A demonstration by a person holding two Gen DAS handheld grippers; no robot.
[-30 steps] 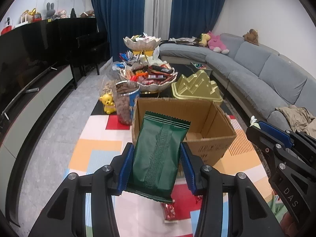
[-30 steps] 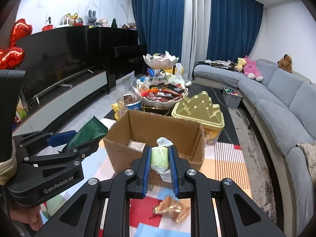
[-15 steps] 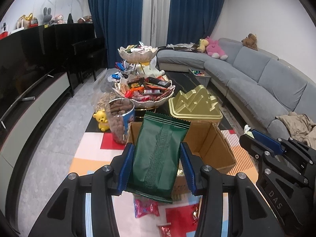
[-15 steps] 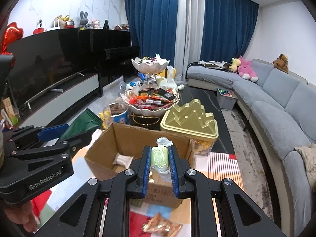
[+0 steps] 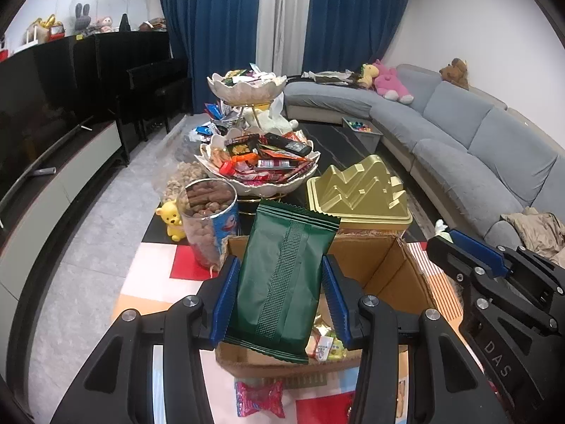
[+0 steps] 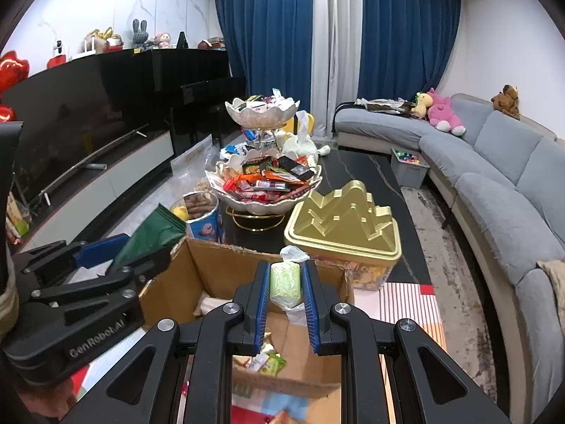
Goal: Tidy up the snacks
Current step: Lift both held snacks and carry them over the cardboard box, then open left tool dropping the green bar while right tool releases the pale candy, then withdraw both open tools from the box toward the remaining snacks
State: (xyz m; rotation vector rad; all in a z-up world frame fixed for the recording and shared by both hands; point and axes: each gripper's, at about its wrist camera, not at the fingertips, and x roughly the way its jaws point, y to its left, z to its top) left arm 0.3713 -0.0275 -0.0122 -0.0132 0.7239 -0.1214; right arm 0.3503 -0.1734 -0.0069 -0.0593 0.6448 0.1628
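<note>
My left gripper (image 5: 279,282) is shut on a dark green snack packet (image 5: 282,279) and holds it above the near edge of an open cardboard box (image 5: 399,268). My right gripper (image 6: 285,282) is shut on a pale green wrapped snack (image 6: 284,281) over the same box (image 6: 204,261). Small wrapped snacks lie on the box floor (image 5: 326,344). The left gripper with the green packet (image 6: 152,233) shows at the left of the right wrist view. The right gripper (image 5: 494,282) shows at the right of the left wrist view.
Behind the box stand a gold mountain-shaped tin (image 5: 360,190), a two-tier bowl stand full of snacks (image 5: 261,169) and a tub of chocolates (image 5: 212,219). A yellow bear figure (image 5: 171,219) stands left. A red wrapped candy (image 5: 259,397) lies before the box. A grey sofa (image 6: 494,183) runs along the right.
Both grippers have moved forward and over the box with their snacks still held; the box interior now lies under them.
</note>
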